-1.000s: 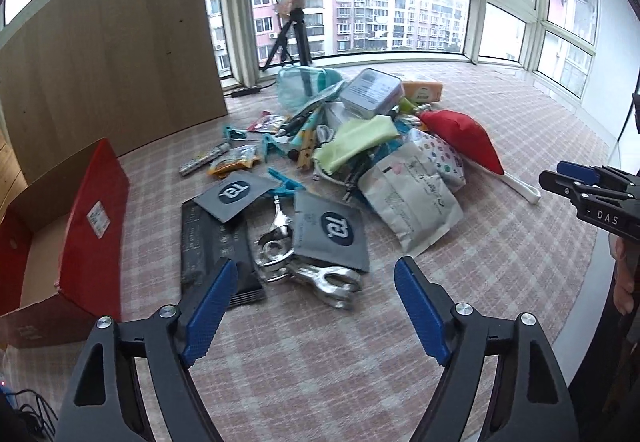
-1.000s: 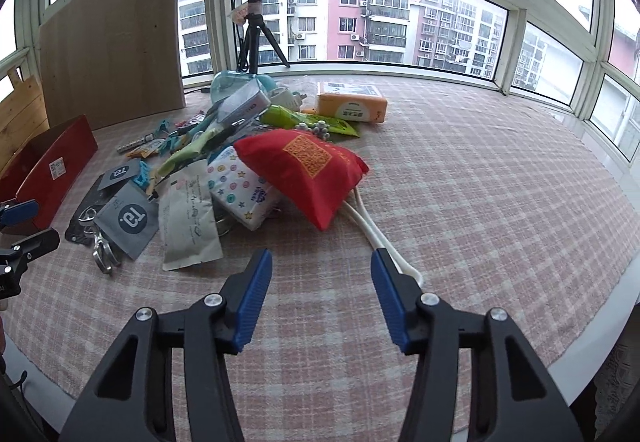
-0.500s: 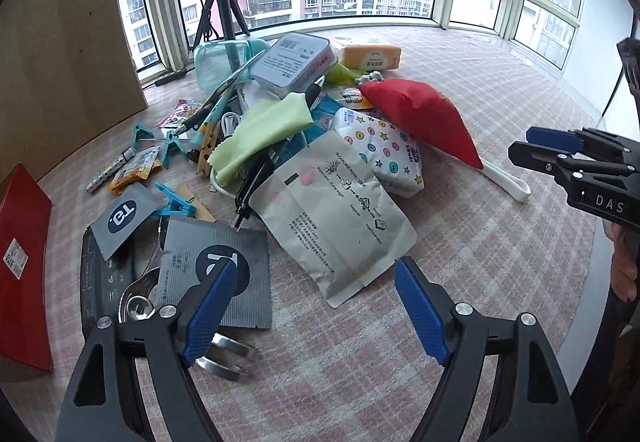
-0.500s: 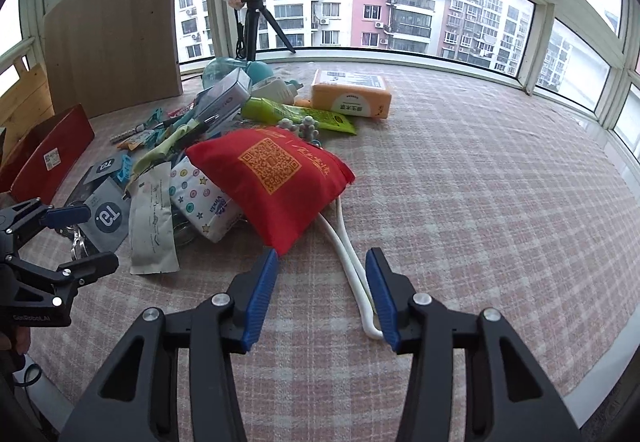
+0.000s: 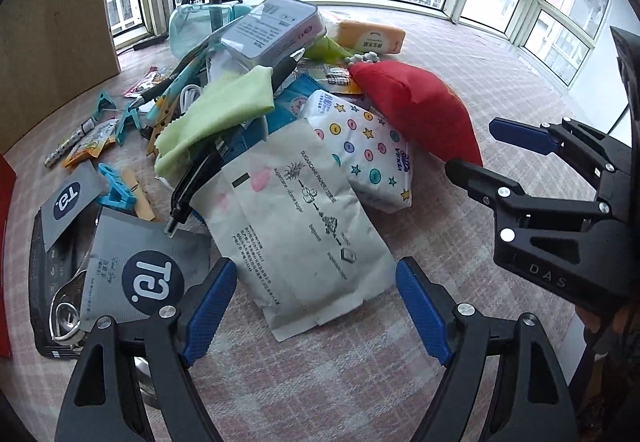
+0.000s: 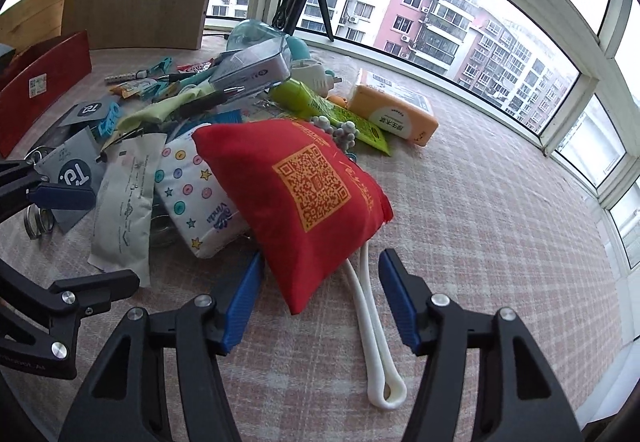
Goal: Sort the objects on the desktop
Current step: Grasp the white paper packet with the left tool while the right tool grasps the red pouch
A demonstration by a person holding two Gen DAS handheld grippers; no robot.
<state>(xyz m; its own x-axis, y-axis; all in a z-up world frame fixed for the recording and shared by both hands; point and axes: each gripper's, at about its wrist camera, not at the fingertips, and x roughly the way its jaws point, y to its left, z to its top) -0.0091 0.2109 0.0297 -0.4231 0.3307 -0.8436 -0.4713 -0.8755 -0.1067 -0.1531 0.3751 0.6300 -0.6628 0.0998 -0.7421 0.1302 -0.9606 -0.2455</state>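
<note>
A heap of desk clutter lies on the checked tablecloth (image 6: 500, 222). My left gripper (image 5: 316, 308) is open, its blue pads on either side of the near end of a white paper pouch (image 5: 296, 226) without touching it. A grey sachet (image 5: 148, 274) lies by its left pad. My right gripper (image 6: 320, 294) is open and its jaws are opening. The lower corner of a red QR-code bag (image 6: 304, 193) and a white cord loop (image 6: 376, 342) lie between them. In the left wrist view the right gripper (image 5: 470, 145) hovers beside the red bag (image 5: 416, 109).
A star-printed tissue pack (image 5: 360, 149) lies between pouch and red bag. Behind are a green cloth (image 5: 216, 109), a tin box (image 5: 272, 25), pens, clips and an orange pack (image 6: 396, 113). A red box (image 6: 40, 89) stands at the left. The left gripper (image 6: 116, 238) shows at left.
My left gripper has shifted from the metal clips and grey sachets to the white pouch and come lower. My right gripper has closed in on the red bag, rolled, and its jaws have widened.
</note>
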